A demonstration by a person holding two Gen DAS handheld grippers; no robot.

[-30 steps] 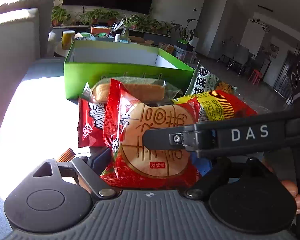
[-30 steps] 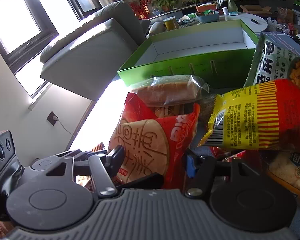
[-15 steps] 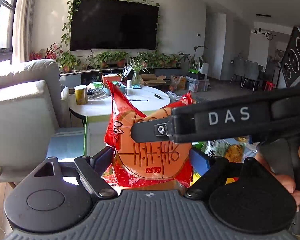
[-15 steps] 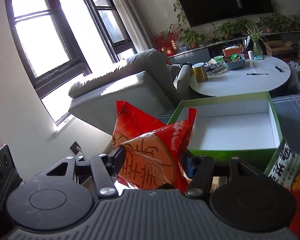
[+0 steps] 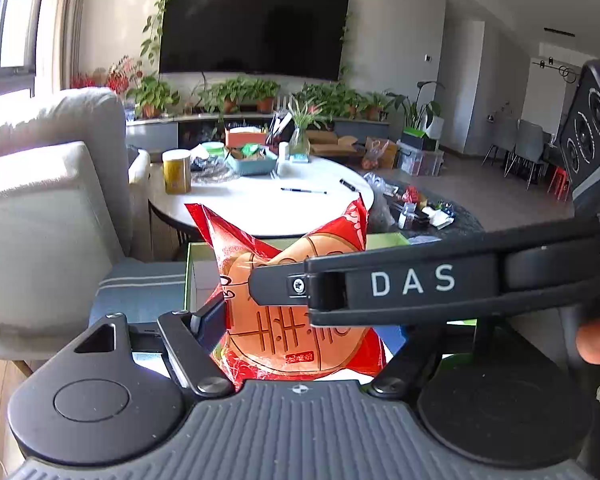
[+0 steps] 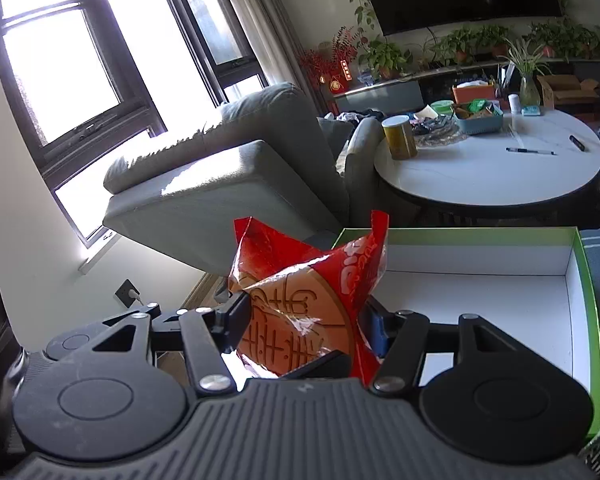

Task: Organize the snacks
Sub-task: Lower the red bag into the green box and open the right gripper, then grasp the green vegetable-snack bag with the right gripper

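From the left wrist, the left tongs [image 5: 300,330] have just been closing in on the red snack packet [image 5: 296,300], which sits between them with the near pad against its edge, while the right tongs' arm crosses in front of it. From the right wrist, the right tongs [image 6: 306,326] clamp the same packet, lifted clear, with the empty green box [image 6: 588,276] ahead and to their right. This looks like the carry step; next the packet must travel over the box's rim and be let go inside.

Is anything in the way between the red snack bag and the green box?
Nothing visible is. The red snack bag is held up in the right gripper, with the left gripper around it too. The green box lies open just past it, and its white floor looks bare where it shows.
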